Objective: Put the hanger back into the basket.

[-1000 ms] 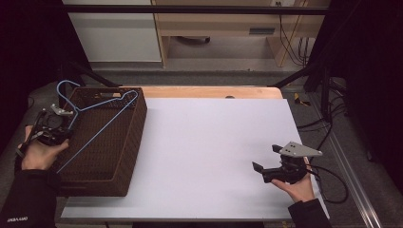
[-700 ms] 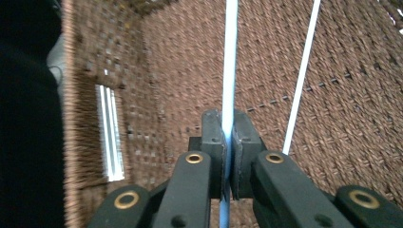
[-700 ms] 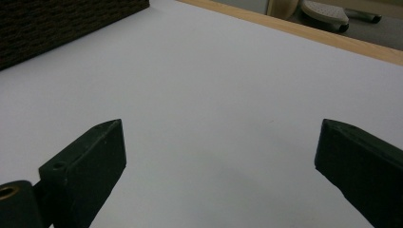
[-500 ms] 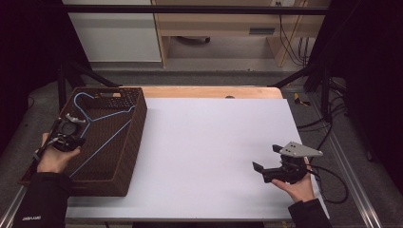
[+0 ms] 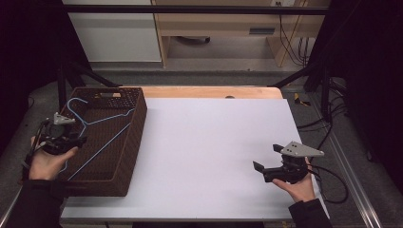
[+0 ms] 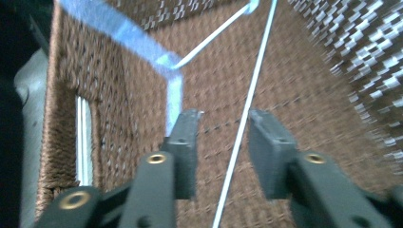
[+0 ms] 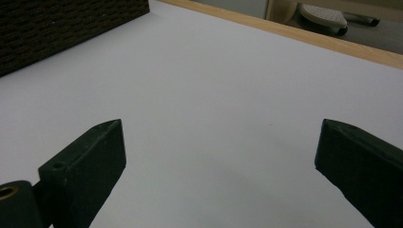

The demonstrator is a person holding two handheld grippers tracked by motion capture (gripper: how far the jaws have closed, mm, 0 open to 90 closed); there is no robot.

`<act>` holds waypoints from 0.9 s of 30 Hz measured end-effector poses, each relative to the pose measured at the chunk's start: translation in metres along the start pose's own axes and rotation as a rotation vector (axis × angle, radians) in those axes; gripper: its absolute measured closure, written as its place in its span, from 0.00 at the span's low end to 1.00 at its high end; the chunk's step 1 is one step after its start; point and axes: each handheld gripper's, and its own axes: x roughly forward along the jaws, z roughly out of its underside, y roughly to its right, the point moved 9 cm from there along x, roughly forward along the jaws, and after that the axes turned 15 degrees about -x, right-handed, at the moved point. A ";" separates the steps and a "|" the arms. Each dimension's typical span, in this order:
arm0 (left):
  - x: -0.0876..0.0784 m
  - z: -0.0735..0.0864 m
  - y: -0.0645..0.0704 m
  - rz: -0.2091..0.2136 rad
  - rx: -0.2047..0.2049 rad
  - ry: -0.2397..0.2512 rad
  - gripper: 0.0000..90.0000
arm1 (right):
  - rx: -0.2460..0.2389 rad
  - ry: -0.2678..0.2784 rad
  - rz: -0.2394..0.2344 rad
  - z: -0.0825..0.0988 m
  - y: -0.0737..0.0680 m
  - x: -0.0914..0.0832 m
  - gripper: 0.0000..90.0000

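White board covers the table (image 5: pixel 209 152), with a dark woven basket (image 5: pixel 128 142) standing at its left edge and a light-blue wire hanger (image 5: pixel 102 118) lying inside the basket, its hook toward the far left corner. At the basket's left rim, the left gripper (image 6: pixel 218 121) has just been opening its jaws, which now stand apart with one thin wire of the hanger running between them, pressed by neither pad. Well apart, near the table's right edge, the right gripper (image 5: pixel 266 159) hangs over bare white board, its jaws spread wide and holding nothing.
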 end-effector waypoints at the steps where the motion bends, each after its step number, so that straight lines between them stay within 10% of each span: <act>1: -0.004 0.000 0.004 0.019 0.003 0.017 0.64 | -0.001 0.003 -0.002 0.000 0.000 0.000 0.04; 11: -0.029 -0.003 0.057 0.179 0.008 0.199 0.37 | 0.005 0.020 -0.002 -0.002 0.000 0.000 0.04; 27: -0.038 0.011 0.149 0.456 0.062 0.298 0.13 | 0.013 0.044 0.000 -0.004 0.001 -0.003 0.03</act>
